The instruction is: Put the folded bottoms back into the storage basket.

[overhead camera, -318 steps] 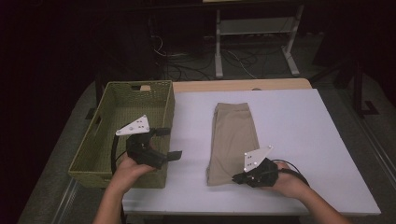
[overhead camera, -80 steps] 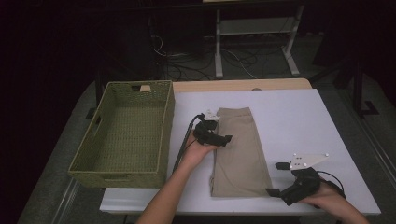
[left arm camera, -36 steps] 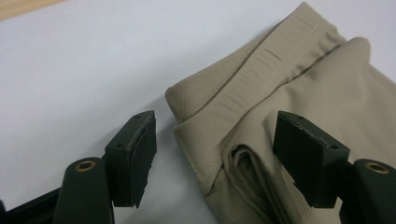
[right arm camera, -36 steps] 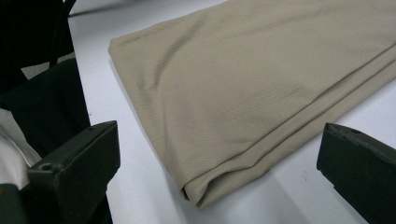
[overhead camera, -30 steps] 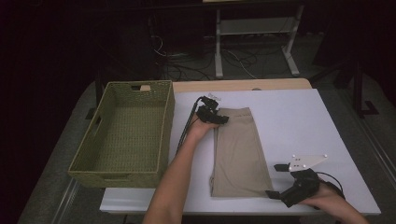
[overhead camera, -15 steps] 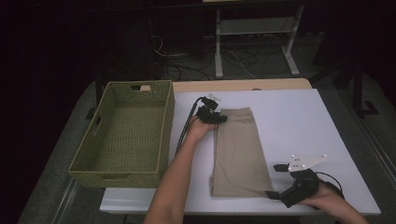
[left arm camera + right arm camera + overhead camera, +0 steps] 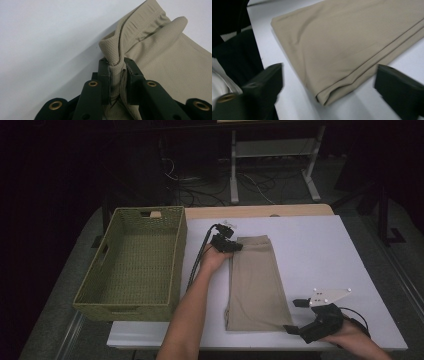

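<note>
Closing since the earlier frame, left claw (image 7: 117, 68) pinches folded khaki shorts (image 7: 256, 282) (long axis 12-to-6); right claw (image 7: 329, 82) gapes, near corner at 12.

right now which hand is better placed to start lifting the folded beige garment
Left. The left gripper is already shut on a bunched corner of the beige garment; the right gripper stands open, just short of the near corner.

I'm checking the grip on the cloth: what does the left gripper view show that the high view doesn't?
Left gripper view: the left hand-held gripper has its jaws pinched on a bunched corner of the beige folded garment, cloth squeezed between the pads.

High view: the green woven basket, the right hand-held gripper open at the garment's near corner, the forearms.

Both: the garment on the white table.
</note>
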Demonstrator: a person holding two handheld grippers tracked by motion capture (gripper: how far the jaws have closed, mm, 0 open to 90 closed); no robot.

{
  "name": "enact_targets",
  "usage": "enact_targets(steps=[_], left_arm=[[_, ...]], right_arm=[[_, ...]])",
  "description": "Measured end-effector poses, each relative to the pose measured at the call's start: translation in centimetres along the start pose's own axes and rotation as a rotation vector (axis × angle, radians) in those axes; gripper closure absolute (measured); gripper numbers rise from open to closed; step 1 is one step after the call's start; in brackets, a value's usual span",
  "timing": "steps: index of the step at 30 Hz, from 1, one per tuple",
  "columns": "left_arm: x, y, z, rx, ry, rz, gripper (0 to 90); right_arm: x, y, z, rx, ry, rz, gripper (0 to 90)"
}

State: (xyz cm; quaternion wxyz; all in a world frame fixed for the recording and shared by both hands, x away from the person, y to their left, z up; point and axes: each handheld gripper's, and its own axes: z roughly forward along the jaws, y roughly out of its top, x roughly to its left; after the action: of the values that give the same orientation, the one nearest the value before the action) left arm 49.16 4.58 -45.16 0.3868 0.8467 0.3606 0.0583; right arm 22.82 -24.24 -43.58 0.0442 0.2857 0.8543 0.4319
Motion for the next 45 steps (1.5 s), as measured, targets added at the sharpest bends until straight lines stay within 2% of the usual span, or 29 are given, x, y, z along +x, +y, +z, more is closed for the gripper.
enact_targets(steps=[5,9,13,16,18,21,27,30,34,40,45], left_arm=[[-0.2,0.1,0.0,0.006,0.011,0.001,76.9],[-0.1,0.1,0.0,0.009,0.010,-0.003,76.9],[-0.1,0.1,0.0,0.008,0.010,-0.003,76.8],[-0.2,0.1,0.0,0.006,0.011,-0.004,76.8],[-0.2,0.1,0.0,0.009,0.013,-0.001,76.9],[-0.2,0.1,0.0,0.010,0.015,0.000,76.9],[-0.2,0.1,0.0,0.005,0.012,-0.002,76.9],[-0.2,0.1,0.0,0.007,0.013,-0.002,76.9],[-0.1,0.1,-0.1,0.000,0.010,0.003,77.3],[0.1,0.3,-0.6,-0.035,-0.030,-0.030,78.0],[-0.2,0.8,-1.5,-0.068,-0.051,-0.023,78.3]], right_arm=[[0.5,-0.5,0.3,0.027,-0.023,-0.002,22.0],[0.5,-0.8,0.9,0.059,-0.036,-0.027,28.1],[0.5,-1.0,1.5,0.095,-0.033,-0.043,32.3],[0.8,-1.0,1.8,0.110,-0.031,-0.067,38.7],[1.2,-1.0,2.0,0.114,-0.063,-0.112,44.9],[0.9,-1.0,1.9,0.107,-0.077,-0.110,54.6],[0.7,-0.9,1.9,0.106,-0.065,-0.117,74.7],[0.6,-0.8,2.0,0.107,-0.054,-0.117,80.6],[0.4,-0.6,2.1,0.114,-0.049,-0.117,83.2],[0.2,-0.1,2.2,0.102,-0.026,-0.099,83.8],[-0.1,1.0,1.8,0.039,-0.004,-0.091,83.9]])
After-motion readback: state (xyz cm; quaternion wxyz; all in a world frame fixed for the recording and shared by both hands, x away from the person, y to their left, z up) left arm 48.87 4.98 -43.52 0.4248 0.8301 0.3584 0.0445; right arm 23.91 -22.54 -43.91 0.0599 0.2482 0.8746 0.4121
